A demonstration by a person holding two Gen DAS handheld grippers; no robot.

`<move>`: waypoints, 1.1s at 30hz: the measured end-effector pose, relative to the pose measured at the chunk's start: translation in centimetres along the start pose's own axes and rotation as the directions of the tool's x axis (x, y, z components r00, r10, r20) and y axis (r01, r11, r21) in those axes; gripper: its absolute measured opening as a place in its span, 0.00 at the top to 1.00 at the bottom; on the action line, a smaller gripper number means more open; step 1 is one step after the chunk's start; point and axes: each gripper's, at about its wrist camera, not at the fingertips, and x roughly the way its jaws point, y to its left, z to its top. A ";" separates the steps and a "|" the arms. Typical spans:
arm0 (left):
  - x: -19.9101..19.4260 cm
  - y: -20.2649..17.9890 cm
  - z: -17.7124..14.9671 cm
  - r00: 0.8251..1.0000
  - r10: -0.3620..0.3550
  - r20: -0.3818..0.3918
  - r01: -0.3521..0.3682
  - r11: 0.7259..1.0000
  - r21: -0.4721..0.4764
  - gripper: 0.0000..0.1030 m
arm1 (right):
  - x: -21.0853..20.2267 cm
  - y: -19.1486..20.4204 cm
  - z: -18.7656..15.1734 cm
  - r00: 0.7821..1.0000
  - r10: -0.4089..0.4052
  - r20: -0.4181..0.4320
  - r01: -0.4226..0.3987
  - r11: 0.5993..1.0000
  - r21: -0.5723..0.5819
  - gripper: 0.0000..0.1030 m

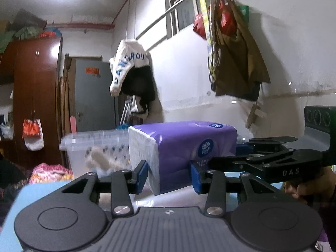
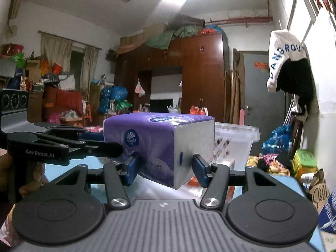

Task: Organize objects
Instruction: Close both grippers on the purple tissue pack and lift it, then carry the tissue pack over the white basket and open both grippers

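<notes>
A purple Vinda tissue pack [image 1: 180, 151] is held up above a light blue table [image 1: 35, 191]. My left gripper [image 1: 169, 174] is shut on one near corner of it, blue pads pressing both faces. My right gripper [image 2: 163, 168] is shut on the other corner of the same tissue pack [image 2: 159, 138]. The right gripper also shows in the left wrist view [image 1: 262, 157], coming in from the right. The left gripper also shows in the right wrist view [image 2: 69, 145], coming in from the left.
A clear plastic storage bin [image 1: 94, 147] with small items inside stands just behind the pack; it also shows in the right wrist view [image 2: 235, 138]. Clothes and bags hang on the wall [image 1: 235, 48]. Bags and boxes [image 2: 302, 163] crowd the table's right side.
</notes>
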 end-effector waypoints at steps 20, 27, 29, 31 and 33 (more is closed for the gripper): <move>2.4 1.2 8.9 0.995 0.058 0.086 -0.065 0.995 0.081 0.55 | 3.3 -2.1 6.3 0.999 -0.002 0.035 0.004 0.997 -0.074 0.44; 5.9 4.5 11.2 0.997 0.071 0.018 -0.072 0.995 0.066 0.55 | 6.7 -3.2 7.0 1.000 -0.003 -0.029 0.001 0.998 -0.062 0.44; 7.5 5.5 11.1 0.997 0.074 -0.014 -0.073 0.996 0.055 0.55 | 7.8 -3.7 6.5 0.998 -0.005 -0.059 0.003 0.999 -0.045 0.43; 9.2 6.6 10.7 0.996 0.073 -0.056 -0.071 0.997 0.032 0.55 | 9.2 -4.2 5.8 0.996 -0.012 -0.093 0.009 1.000 -0.028 0.44; 10.8 7.7 10.1 0.992 0.074 -0.100 -0.074 0.997 0.010 0.54 | 10.8 -4.9 4.9 0.991 -0.015 -0.136 0.014 1.000 -0.005 0.44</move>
